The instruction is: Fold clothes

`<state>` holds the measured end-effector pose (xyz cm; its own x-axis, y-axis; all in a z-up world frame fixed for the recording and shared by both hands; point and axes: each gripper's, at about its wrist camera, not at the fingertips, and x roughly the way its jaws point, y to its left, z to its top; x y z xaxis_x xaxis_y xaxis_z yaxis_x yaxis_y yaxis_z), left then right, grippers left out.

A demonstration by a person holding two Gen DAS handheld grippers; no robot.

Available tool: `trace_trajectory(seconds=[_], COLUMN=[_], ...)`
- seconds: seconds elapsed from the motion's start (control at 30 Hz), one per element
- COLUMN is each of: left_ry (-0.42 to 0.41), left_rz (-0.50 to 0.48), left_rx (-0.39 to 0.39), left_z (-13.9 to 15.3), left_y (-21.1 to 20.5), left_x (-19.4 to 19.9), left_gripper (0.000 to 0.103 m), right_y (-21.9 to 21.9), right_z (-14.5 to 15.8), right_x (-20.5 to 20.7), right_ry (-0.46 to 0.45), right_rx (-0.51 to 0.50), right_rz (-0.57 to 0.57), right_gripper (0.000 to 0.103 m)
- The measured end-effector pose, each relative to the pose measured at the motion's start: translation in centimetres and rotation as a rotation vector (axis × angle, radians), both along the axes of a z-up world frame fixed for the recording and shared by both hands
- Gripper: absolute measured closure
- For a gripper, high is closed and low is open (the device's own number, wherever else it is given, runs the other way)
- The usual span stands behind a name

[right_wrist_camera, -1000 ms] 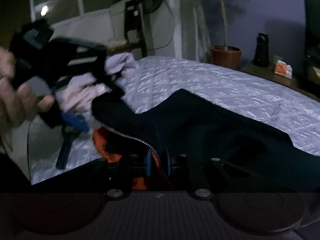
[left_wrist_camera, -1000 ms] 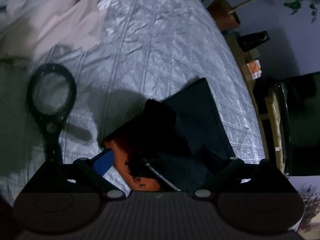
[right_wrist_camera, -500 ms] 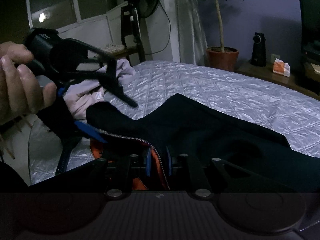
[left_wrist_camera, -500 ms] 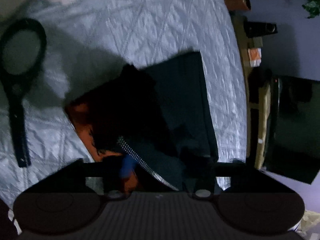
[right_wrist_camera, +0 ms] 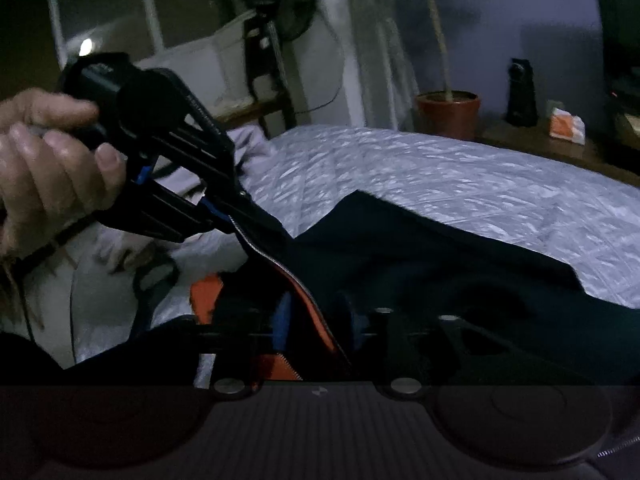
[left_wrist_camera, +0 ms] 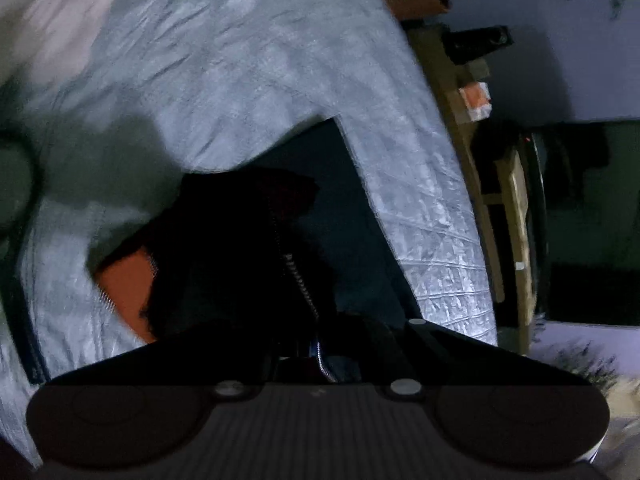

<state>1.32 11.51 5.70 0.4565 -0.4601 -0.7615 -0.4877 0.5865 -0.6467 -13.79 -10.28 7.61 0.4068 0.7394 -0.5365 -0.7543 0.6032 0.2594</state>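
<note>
Jacket: dark jacket (right_wrist_camera: pixel 440 272) with an orange lining (right_wrist_camera: pixel 308 320) lies spread on the bed; its far part rests flat on the cover, its near zipper edge is lifted off the cover by both tools
Zipper: silver teeth (right_wrist_camera: pixel 260 254) run along the lifted edge from one tool down to the other; in the left wrist view the zipper (left_wrist_camera: pixel 298 276) leads straight into the tool's fingers
Left tool: left tool (right_wrist_camera: pixel 224 210) is held in the person's hand (right_wrist_camera: pixel 52 156) above the bed; its fingers are clenched on the jacket's zipper edge, the blue pads pressed close together
Right tool: right tool (right_wrist_camera: pixel 316 324) sits low and near the camera; its blue fingers (right_wrist_camera: pixel 283 322) pinch the same edge from either side, with orange lining between them
Bed: bed (right_wrist_camera: pixel 460 176) wears a pale quilted cover with a crinkled sheen
Other clothes: pale pinkish clothes (right_wrist_camera: pixel 120 236) lie heaped on the bed behind the left tool
Room: potted plant (right_wrist_camera: pixel 448 110) stands just past the bed; small orange box (right_wrist_camera: pixel 566 126) and dark speaker (right_wrist_camera: pixel 520 92) sit on a low wooden shelf beside it; standing fan (right_wrist_camera: pixel 280 12) is by the window; left wrist view is blurred
</note>
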Motion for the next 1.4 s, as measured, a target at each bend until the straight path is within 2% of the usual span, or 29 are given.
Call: trace_trajectory(seconds=[0.03,0.1,0.17,0.23,0.27,0.3,0.4,0.5,0.53,0.57,0.6,0.67,0.77,0.87,0.97,1.03,1.17,1.23,1.3,1.4], left_ry=[-0.027,-0.095,-0.186,-0.292,-0.347,-0.405,-0.58,-0.578,-0.483,-0.389,-0.294,-0.15,-0.084,-0.084,-0.109,-0.106,0.027,0.107,0.124,0.112], left_rz=[-0.017,-0.058,-0.11,-0.159,-0.18,-0.208,-0.279,-0.28,-0.258,-0.235,-0.213,-0.165,-0.137,-0.109,-0.099,-0.099,-0.124,-0.096,-0.092,-0.137], left_rx=[0.015,0.054,0.09,0.119,0.135,0.152,0.207,0.287,0.29,0.293,0.296,0.286,0.253,0.182,0.12,0.111,0.135,0.106,0.091,0.108], left_z=[0.7,2.6,4.9,7.4,8.7,9.9,12.8,10.7,8.4,6.1,3.9,-0.2,-2.7,-2.2,-0.1,0.8,-2.2,-4.4,-5.2,-4.8], left_y=[-0.4,-1.4,-2.6,-3.8,-4.3,-4.8,-6.0,-5.0,-4.2,-3.3,-2.4,-0.6,0.8,1.9,2.0,1.7,1.5,2.0,1.9,1.1], left_x=[0.8,2.7,4.7,5.9,6.3,6.0,4.6,2.3,2.1,2.0,1.8,0.0,-3.1,-4.4,-4.5,-5.0,-5.4,-6.3,-7.1,-7.4], left_gripper=[0.101,0.101,0.101,0.101,0.101,0.101,0.101,0.101,0.101,0.101,0.101,0.101,0.101,0.101,0.101,0.101,0.1,0.1,0.1,0.1], right_y=[-0.6,-1.9,-2.6,-2.5,-2.0,-1.4,0.0,0.1,0.1,0.0,0.0,-0.4,-0.6,-0.7,-1.1,-1.3,-0.9,-1.0,-1.4,-1.8], right_z=[0.2,0.7,1.1,1.1,0.8,0.4,-1.4,-3.4,-4.0,-4.0,-4.0,-4.2,-4.3,-4.3,-4.4,-4.3,-4.0,-3.9,-3.9,-4.0], right_x=[0.2,0.5,0.4,0.2,0.2,0.1,0.7,1.8,2.0,1.8,1.7,1.7,2.0,2.5,2.9,3.0,2.3,2.2,2.2,2.4], right_ry=[0.011,0.028,0.03,0.044,0.071,0.071,0.103,0.225,0.259,0.241,0.247,0.258,0.277,0.301,0.332,0.329,0.282,0.282,0.289,0.309], right_rx=[0.033,0.119,0.188,0.213,0.202,0.147,-0.015,-0.092,-0.114,-0.11,-0.116,-0.106,-0.088,-0.067,-0.04,-0.046,-0.098,-0.104,-0.102,-0.09], right_rz=[-0.018,-0.035,0.0,0.052,0.089,0.089,0.045,0.016,0.012,0.016,0.019,0.016,0.013,0.004,-0.006,-0.001,0.024,0.028,0.032,0.031], right_gripper=[0.045,0.045,0.045,0.045,0.046,0.046,0.043,0.04,0.04,0.035,0.035,0.035,0.035,0.035,0.035,0.035,0.034,0.034,0.034,0.033])
